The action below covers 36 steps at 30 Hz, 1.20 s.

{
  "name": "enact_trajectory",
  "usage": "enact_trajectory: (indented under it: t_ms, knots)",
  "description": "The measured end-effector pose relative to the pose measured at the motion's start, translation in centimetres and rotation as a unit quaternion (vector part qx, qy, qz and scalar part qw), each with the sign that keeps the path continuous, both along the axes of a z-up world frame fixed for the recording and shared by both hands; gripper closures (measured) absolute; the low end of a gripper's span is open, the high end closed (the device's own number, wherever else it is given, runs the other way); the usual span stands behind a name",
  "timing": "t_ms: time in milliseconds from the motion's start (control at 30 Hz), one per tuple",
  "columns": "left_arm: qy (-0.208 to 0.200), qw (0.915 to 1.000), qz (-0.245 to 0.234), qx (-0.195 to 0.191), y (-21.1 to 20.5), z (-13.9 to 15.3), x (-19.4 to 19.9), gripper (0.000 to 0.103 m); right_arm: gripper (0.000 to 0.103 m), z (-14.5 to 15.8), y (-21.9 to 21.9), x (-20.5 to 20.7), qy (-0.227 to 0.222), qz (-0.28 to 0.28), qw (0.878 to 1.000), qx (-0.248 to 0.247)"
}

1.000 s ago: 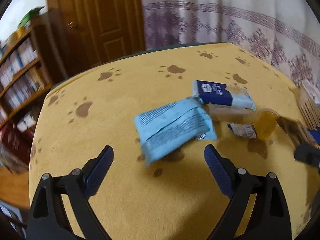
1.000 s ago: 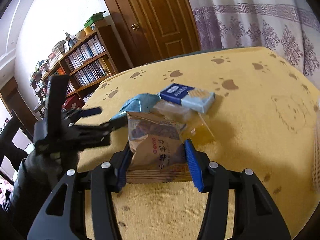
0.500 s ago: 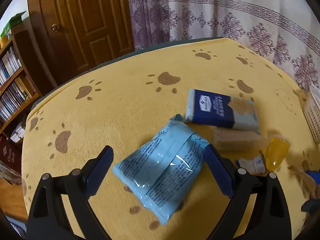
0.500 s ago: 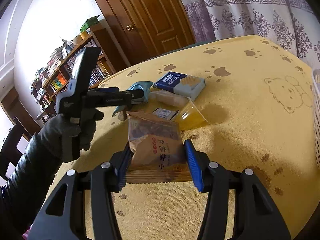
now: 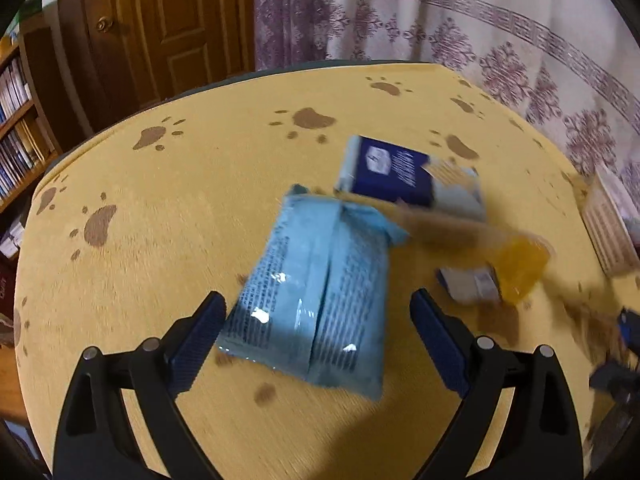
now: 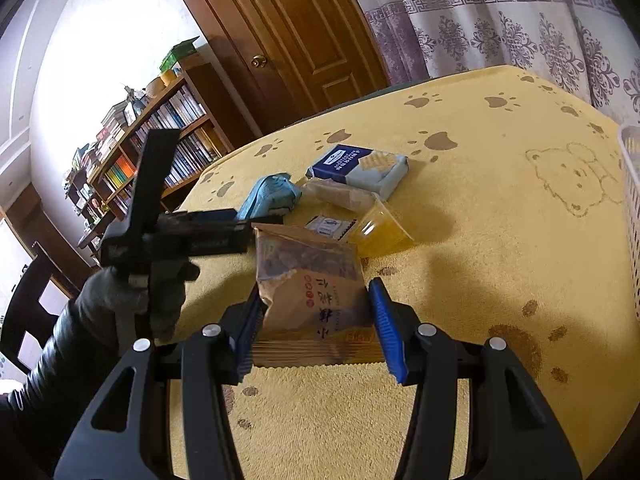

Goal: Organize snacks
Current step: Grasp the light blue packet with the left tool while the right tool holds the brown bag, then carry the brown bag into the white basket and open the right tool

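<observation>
Right gripper (image 6: 316, 330) clenches the brown snack bag (image 6: 310, 288); left gripper (image 5: 316, 344), fingers spread wide over the light-blue packet (image 5: 316, 292) at lower centre, may crush it.

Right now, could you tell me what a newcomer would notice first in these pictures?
Probably the brown snack bag clamped in the right gripper, low in the right wrist view. Next, the light blue packet lying on the yellow paw-print tablecloth between the open jaws of the left gripper. Behind it sit a dark blue cracker box and an orange jelly cup.
</observation>
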<state>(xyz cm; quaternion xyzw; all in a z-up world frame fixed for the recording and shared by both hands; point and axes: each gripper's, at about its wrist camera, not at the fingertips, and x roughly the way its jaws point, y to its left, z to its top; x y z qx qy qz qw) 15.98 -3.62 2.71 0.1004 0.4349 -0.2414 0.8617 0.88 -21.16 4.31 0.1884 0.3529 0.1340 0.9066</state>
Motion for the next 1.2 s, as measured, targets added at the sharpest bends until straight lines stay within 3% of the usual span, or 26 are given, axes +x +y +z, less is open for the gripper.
enact_trajectory:
  t_ms: [100, 200, 367, 400, 433, 467, 633, 967, 1200]
  knots:
    - [-0.003, 1.0, 0.002, -0.004, -0.1, 0.3, -0.7, 0.01, 0.051, 0.0, 0.1, -0.1, 0.002, 0.0, 1.0, 0.0]
    - [-0.03, 0.9992, 0.012, 0.022, -0.7, 0.6, -0.4, 0.01, 0.051, 0.1, 0.1, -0.2, 0.001, 0.0, 1.0, 0.0]
    - [-0.023, 0.9991, 0.026, 0.026, -1.3, 0.2, 1.6, 0.011, 0.051, 0.0, -0.1, -0.3, 0.004, -0.004, 1.0, 0.002]
    - [-0.016, 0.9992, 0.028, 0.023, -1.3, 0.0, 2.0, 0.017, 0.051, 0.1, -0.2, -0.3, 0.004, -0.005, 1.0, 0.003]
    - [-0.009, 0.9993, 0.03, 0.022, -1.3, -0.3, 2.2, 0.032, 0.051, 0.1, -0.3, -0.4, 0.003, -0.007, 1.0, 0.004]
    - [0.0, 0.9994, 0.03, 0.015, -1.2, -0.4, 2.3, 0.038, 0.051, 0.2, -0.4, -0.5, 0.002, -0.009, 1.0, 0.005]
    - [-0.008, 0.9991, 0.04, -0.01, -0.4, 0.3, 1.2, 0.05, 0.051, 1.1, -1.0, -1.0, -0.011, -0.018, 1.0, 0.012]
    - [-0.044, 0.9956, 0.058, -0.06, 0.3, 4.7, -2.9, 0.051, 0.051, 3.8, -3.7, -3.0, -0.047, -0.055, 0.997, 0.017]
    - [-0.046, 0.9939, 0.05, -0.087, -0.8, 6.7, -5.1, 0.05, 0.051, 6.0, -8.7, -5.0, -0.075, -0.124, 0.989, 0.004]
